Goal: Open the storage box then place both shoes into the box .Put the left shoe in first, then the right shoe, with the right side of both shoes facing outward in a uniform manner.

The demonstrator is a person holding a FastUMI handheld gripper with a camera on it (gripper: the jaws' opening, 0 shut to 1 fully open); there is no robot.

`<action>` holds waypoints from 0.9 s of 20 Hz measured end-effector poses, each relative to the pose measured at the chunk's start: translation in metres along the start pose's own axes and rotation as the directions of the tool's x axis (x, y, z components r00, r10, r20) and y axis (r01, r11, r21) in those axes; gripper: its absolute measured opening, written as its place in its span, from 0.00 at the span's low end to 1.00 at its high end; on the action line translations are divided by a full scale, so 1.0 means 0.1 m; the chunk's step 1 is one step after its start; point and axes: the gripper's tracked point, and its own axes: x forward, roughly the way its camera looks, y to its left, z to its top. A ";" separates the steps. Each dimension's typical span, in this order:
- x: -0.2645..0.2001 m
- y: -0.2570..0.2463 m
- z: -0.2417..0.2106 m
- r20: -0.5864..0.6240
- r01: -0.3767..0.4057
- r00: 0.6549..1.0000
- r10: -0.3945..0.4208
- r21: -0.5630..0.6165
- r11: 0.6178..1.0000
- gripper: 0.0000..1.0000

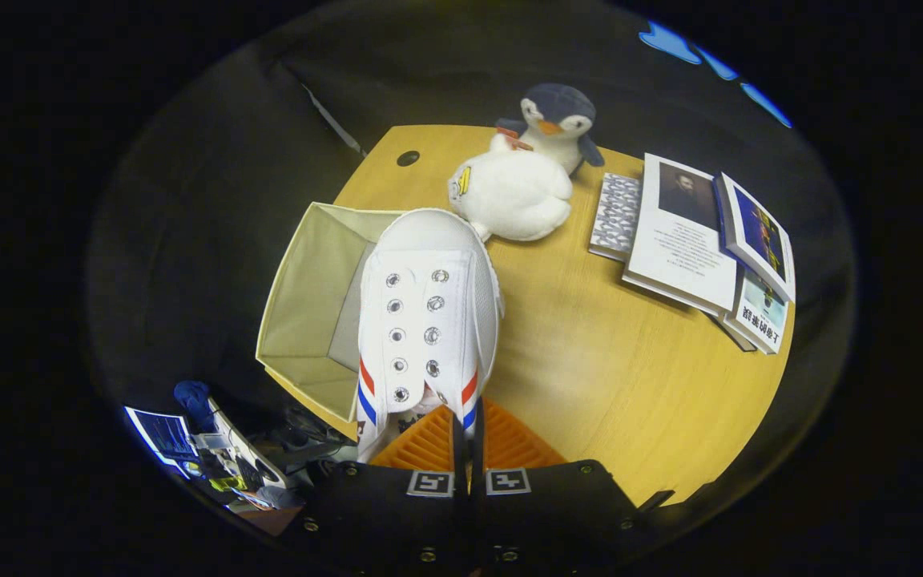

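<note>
While my gripper [468,437] is clamped on the white shoe's [428,312] heel end, the shoe hangs over the open box's [301,312] right rim; bare surface [590,361] lies right; the box holds nothing I can see.
</note>
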 end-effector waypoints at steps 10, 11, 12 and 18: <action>0.27 0.96 0.51 -0.015 -0.024 1.000 0.023 -0.117 0.993 0.00; 0.32 1.03 0.53 -0.025 -0.023 0.999 0.020 -0.126 0.992 0.00; 0.37 1.08 0.56 -0.034 -0.018 0.999 0.013 -0.141 0.990 0.00; 0.66 1.24 0.68 -0.054 0.017 0.998 -0.028 -0.184 0.983 0.00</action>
